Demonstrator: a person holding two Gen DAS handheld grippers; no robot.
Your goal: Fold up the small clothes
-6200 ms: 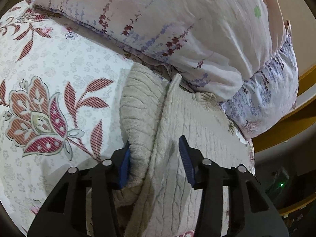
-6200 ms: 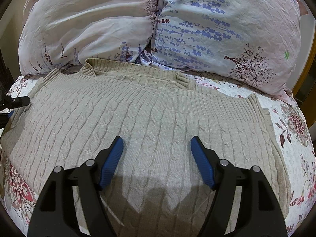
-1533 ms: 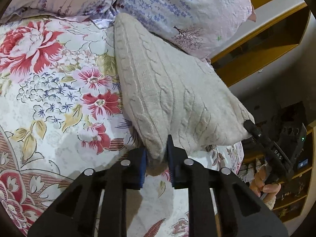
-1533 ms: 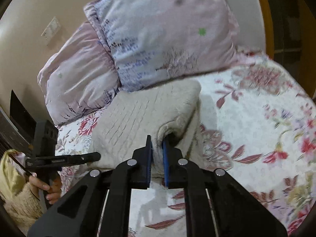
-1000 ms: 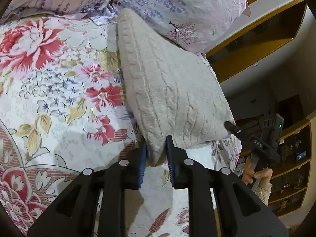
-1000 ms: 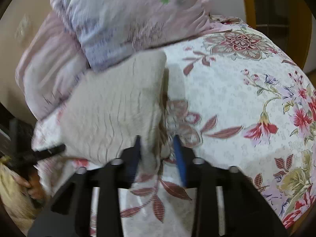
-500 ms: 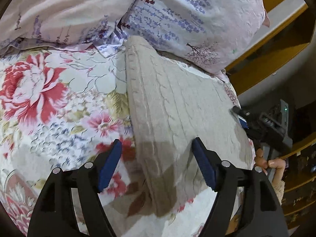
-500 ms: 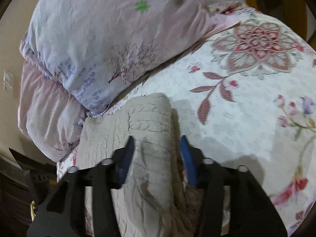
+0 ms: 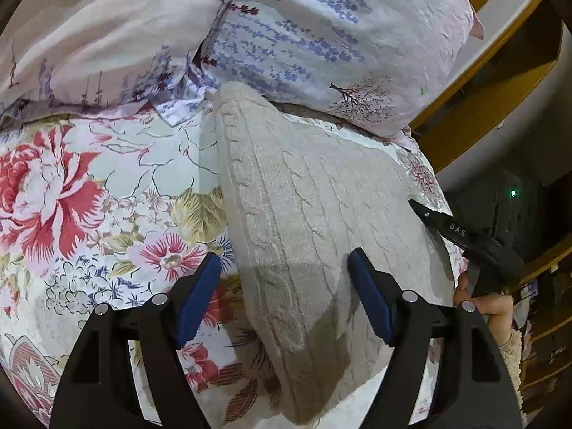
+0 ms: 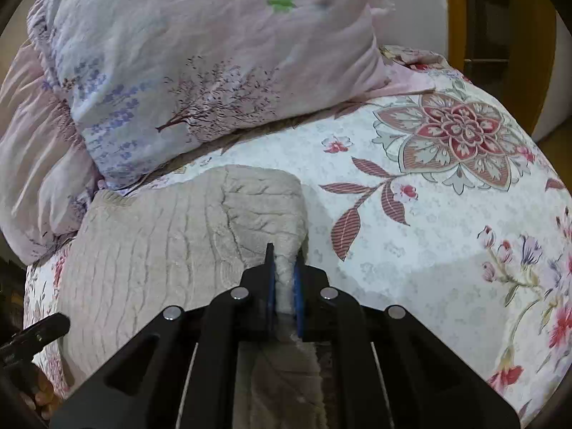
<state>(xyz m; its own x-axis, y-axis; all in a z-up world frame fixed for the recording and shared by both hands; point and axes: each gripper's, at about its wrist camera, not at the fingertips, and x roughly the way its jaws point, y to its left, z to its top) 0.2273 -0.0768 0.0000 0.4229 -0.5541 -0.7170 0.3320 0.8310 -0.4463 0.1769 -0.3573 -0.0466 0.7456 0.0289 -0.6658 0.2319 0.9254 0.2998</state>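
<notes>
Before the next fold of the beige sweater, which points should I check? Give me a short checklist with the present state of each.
1. Right tongs shut on the sweater edge: ok.
2. Left tongs gripping the sweater: not ok, open, astride its near end.
3. Sweater lies folded on the bedsheet: ok.
4. Far end clear of the pillow: not ok, it touches the pillow.
5. Layers under the top aligned: cannot tell, hidden.

Rough cable-knit sweater (image 9: 314, 221), smooth printed cotton bedsheet (image 9: 107, 186), crinkled cloth pillows (image 10: 214, 71).
</notes>
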